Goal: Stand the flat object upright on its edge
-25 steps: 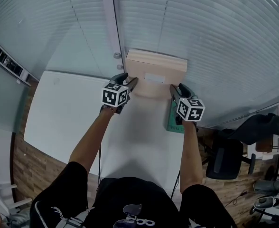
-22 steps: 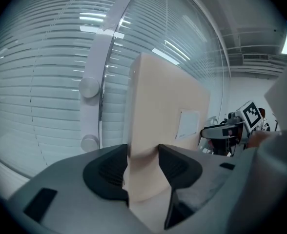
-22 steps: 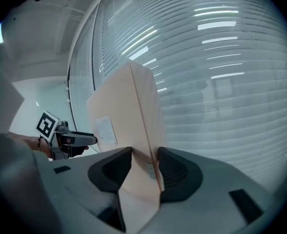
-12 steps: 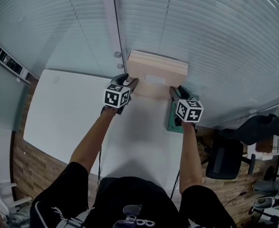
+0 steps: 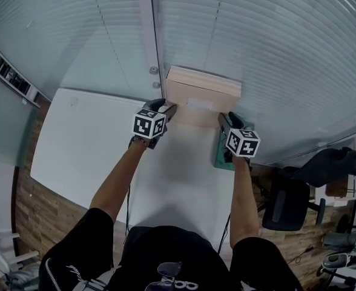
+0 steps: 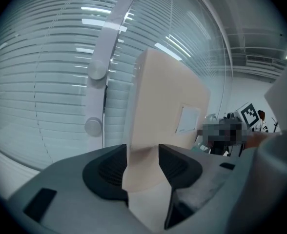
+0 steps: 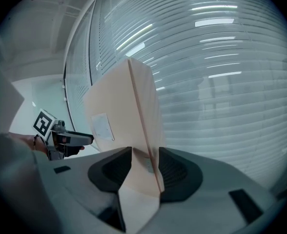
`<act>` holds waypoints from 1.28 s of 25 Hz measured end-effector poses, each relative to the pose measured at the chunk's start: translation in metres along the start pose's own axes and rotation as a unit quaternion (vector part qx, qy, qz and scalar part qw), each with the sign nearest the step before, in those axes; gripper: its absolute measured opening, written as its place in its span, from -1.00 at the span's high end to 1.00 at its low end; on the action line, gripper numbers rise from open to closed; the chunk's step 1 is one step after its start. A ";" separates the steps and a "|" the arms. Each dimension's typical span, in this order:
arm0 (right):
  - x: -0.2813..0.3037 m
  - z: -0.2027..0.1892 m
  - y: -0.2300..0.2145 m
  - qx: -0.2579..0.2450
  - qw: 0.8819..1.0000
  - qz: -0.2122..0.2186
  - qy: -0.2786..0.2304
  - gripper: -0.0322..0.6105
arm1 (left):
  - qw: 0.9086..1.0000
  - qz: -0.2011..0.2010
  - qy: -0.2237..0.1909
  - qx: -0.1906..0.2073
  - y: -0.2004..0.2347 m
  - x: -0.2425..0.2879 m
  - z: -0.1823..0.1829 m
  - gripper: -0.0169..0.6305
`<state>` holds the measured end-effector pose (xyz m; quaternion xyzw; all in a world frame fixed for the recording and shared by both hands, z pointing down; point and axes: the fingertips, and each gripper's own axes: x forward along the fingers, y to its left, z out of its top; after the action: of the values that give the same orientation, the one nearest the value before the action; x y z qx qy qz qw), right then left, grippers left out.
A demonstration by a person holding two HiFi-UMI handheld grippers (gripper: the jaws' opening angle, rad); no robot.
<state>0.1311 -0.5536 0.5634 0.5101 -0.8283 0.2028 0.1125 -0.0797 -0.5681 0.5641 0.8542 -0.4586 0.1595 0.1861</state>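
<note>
A flat beige box [image 5: 202,93] with a white label rises close to upright at the far edge of the white table [image 5: 87,144], near the window blinds. My left gripper [image 5: 168,110] is shut on its lower left corner, and the box's edge fills the gap between the dark pads [image 6: 107,172] in the left gripper view, where the box [image 6: 168,101] towers above. My right gripper [image 5: 222,119] is shut on the lower right corner, and in the right gripper view the box [image 7: 126,111] sits between the pads [image 7: 175,172]. Whether its bottom edge touches the table is hidden.
Window blinds [image 5: 269,41] and a white frame post [image 5: 154,41] stand just behind the box. A green mat [image 5: 221,155] lies under my right gripper at the table's right edge. An office chair [image 5: 287,202] stands on the wooden floor at the right.
</note>
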 end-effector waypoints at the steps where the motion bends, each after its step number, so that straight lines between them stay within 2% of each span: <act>1: -0.001 -0.003 -0.001 -0.002 1.000 -0.004 0.006 0.32 | 1.000 0.000 0.001 -0.001 0.000 -0.002 -0.001 0.28; 5: -0.004 -0.013 -0.001 -0.004 1.000 -0.010 0.022 0.33 | 1.000 0.002 -0.001 -0.005 -0.002 -0.008 -0.004 0.28; 12: -0.019 -0.019 0.014 -0.006 1.000 -0.001 0.022 0.36 | 1.000 0.004 -0.013 -0.003 -0.013 -0.031 -0.002 0.28; 23: -0.058 -0.022 0.045 -0.031 0.999 0.000 0.011 0.63 | 0.999 0.000 -0.032 0.008 -0.042 -0.076 -0.003 0.30; 32: -0.081 -0.025 0.074 -0.043 0.999 0.013 -0.001 0.70 | 0.999 0.001 -0.030 0.027 -0.060 -0.110 -0.017 0.36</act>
<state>0.1014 -0.4486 0.5378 0.4944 -0.8428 0.1678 0.1307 -0.0884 -0.4499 0.5201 0.8630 -0.4602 0.1457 0.1492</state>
